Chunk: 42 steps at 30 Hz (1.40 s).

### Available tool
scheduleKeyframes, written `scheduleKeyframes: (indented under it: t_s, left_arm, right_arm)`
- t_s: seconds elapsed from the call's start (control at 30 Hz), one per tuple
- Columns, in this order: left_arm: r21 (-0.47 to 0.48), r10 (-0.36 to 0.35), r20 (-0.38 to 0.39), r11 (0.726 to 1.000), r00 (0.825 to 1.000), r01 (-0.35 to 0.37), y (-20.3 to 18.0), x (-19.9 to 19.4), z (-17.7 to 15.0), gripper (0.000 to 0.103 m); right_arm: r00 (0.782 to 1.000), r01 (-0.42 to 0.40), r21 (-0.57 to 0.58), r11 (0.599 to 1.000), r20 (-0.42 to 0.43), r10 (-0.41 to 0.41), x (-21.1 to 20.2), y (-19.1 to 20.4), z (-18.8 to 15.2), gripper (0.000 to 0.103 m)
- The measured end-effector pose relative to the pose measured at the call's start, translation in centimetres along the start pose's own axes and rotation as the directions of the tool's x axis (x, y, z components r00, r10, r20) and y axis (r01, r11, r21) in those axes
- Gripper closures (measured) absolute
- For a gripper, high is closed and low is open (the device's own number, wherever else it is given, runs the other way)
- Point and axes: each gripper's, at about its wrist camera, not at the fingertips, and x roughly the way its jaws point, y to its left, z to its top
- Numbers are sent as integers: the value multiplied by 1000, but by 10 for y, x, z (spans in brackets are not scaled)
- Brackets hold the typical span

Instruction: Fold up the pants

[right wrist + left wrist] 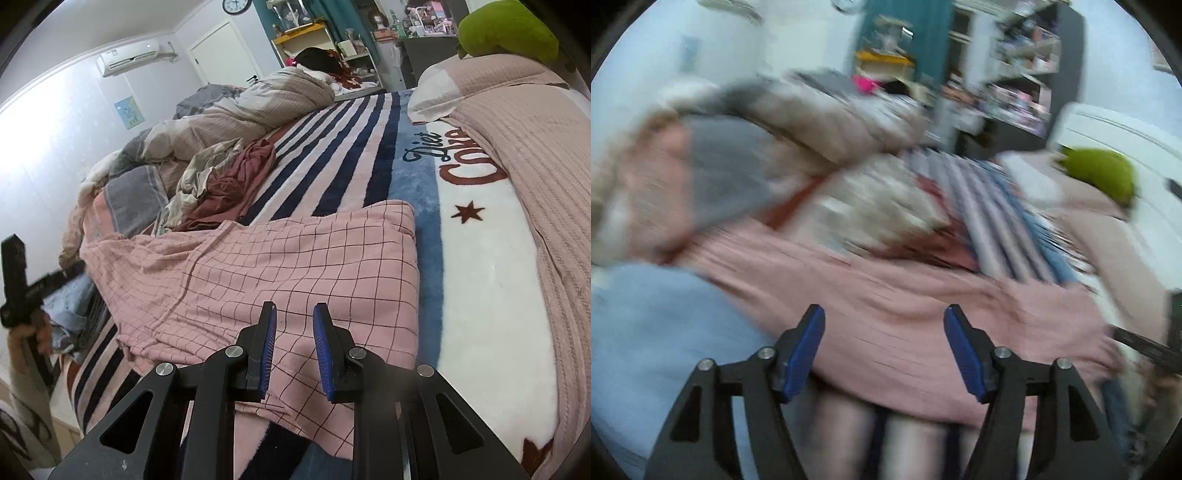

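Pink checked pants (280, 266) lie spread across a striped blanket (332, 155) on a bed. My right gripper (294, 314) hovers over their near edge, jaws open with a narrow gap, nothing between them. The left wrist view is heavily blurred. There my left gripper (884, 314) is wide open and empty above the pink pants (886, 295). The left gripper's black body (22, 288) also shows at the left edge of the right wrist view, beside the bed.
A crumpled maroon and beige clothes pile (229, 177) lies behind the pants. A rolled duvet (236, 110) lies along the far side. A pink bedcover with pillow (517, 129) and a green plush (506, 29) sit right. Blue cloth (70, 299) lies at the left.
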Motion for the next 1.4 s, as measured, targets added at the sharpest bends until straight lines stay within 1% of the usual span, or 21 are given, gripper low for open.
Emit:
scheduleKeyframes:
  t_s: [0.03,0.1,0.17,0.2,0.27,0.33,0.4,0.5,0.53,0.57,0.6,0.67,0.73,0.77,0.87,0.97,1.13,1.23,1.27,1.3,1.4]
  left_arm:
    - [-7,46,-1,999,999,-46,15,-2,7,39]
    - [-30,46,-24,998,999,-47,41,-2,20,35]
    - [-66,90,-57,993,994,-93,63,4,28,35]
    - [-59,100,-74,993,992,-104,71,11,30,35]
    - [-58,86,-114,994,990,-94,78,24,31,35]
    - [-107,-6,-165,994,986,-12,89,43,32,34]
    - [-128,-11,-194,992,981,-14,95,57,32,35]
    - [-153,-37,-201,988,979,6,100,72,32,35]
    - [-162,-44,-194,987,980,13,100,75,32,38]
    - [-165,-45,-186,986,981,14,98,76,33,49]
    - [-168,-41,-178,986,983,10,98,78,32,65]
    - [-174,-52,-161,984,986,23,96,76,33,85]
    - [-161,-71,-111,986,991,52,90,67,38,95]
    - [-147,-79,-88,987,993,65,85,61,42,97]
    - [-62,-107,-25,992,994,105,49,42,59,97]
    - [16,-179,11,984,984,179,4,27,80,97]
    - [132,-306,53,946,951,297,-82,10,111,99]
    - [201,-400,36,901,916,385,-142,8,117,100]
    - [216,-434,21,882,901,420,-163,10,114,100]
    - [225,-451,10,871,893,437,-176,11,112,100]
    - [237,-533,-76,811,843,534,-228,29,94,100]
  right_arm:
    - [1000,-2,2,1000,2,2,-2,1,0,86]
    - [1000,-1,3,1000,2,1,-4,2,1,86]
    - [1000,-1,-4,1000,4,1,-6,7,2,86]
    - [1000,-3,-15,1000,3,3,-5,11,2,86]
    - [1000,-8,-38,999,-4,8,-3,19,2,83]
    - [1000,-11,-59,998,-11,10,1,29,2,70]
    - [1000,-13,-69,998,-13,13,4,37,2,62]
    - [1000,-12,-75,997,-17,11,6,43,3,61]
    - [1000,-7,-77,997,-18,6,6,45,3,61]
    - [1000,-1,-78,997,-20,-1,7,46,3,61]
    - [1000,3,-78,997,-24,-5,8,46,2,61]
    - [999,10,-76,997,-30,-13,9,46,1,61]
    - [999,14,-69,997,-31,-16,8,43,0,61]
    - [999,14,-65,998,-29,-16,8,42,0,61]
    - [1000,6,-44,999,-11,-6,4,34,-1,61]
    - [1000,-14,-25,1000,16,15,-2,27,-1,61]
    - [996,-56,-11,998,67,57,-20,17,-3,61]
    - [994,-66,-1,998,82,66,-32,8,-8,61]
    - [994,-65,2,998,84,64,-36,5,-9,61]
    - [994,-60,4,998,87,59,-41,1,-12,61]
    - [995,-41,11,999,91,40,-54,-8,-18,61]
